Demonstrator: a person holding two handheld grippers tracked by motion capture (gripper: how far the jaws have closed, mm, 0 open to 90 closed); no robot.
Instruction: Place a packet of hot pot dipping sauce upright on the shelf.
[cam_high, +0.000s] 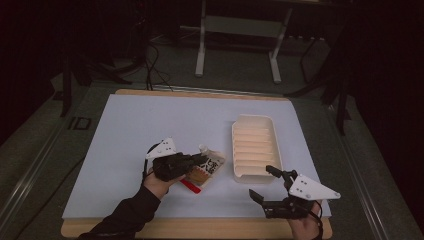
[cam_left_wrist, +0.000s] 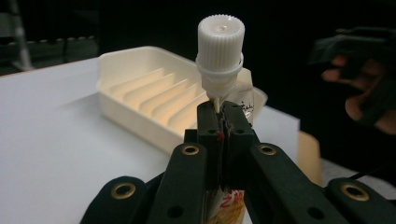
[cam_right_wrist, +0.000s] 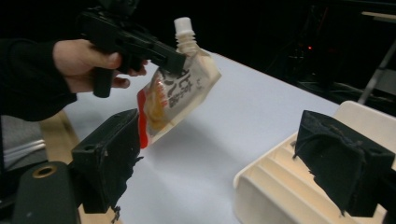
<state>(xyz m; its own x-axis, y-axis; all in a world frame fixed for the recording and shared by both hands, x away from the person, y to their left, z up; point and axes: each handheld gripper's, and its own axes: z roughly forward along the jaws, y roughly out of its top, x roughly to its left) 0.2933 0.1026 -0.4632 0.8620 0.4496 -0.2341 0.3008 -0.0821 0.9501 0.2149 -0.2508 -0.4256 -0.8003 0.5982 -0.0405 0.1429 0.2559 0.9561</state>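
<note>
A spouted food pouch (cam_high: 206, 169) with a white screw cap (cam_left_wrist: 220, 40) and red-and-orange print hangs tilted above the white table. My left gripper (cam_high: 199, 161) is shut on the pouch's upper edge just below the spout, and its jaws press together on the film (cam_left_wrist: 219, 123). In the right gripper view the pouch (cam_right_wrist: 175, 95) is lifted off the surface, held by the other gripper. My right gripper (cam_high: 264, 182) stands open near the front edge, beside the near end of the cream ribbed tray (cam_high: 254, 147), with nothing between its pads (cam_right_wrist: 109, 158).
The cream tray (cam_left_wrist: 140, 100) has several parallel ridges and lies right of centre on the white board (cam_high: 150, 130). The board's wooden edge (cam_high: 200, 226) runs along the front. Beyond the table stand a metal frame (cam_high: 240, 30) and cables on a dark floor.
</note>
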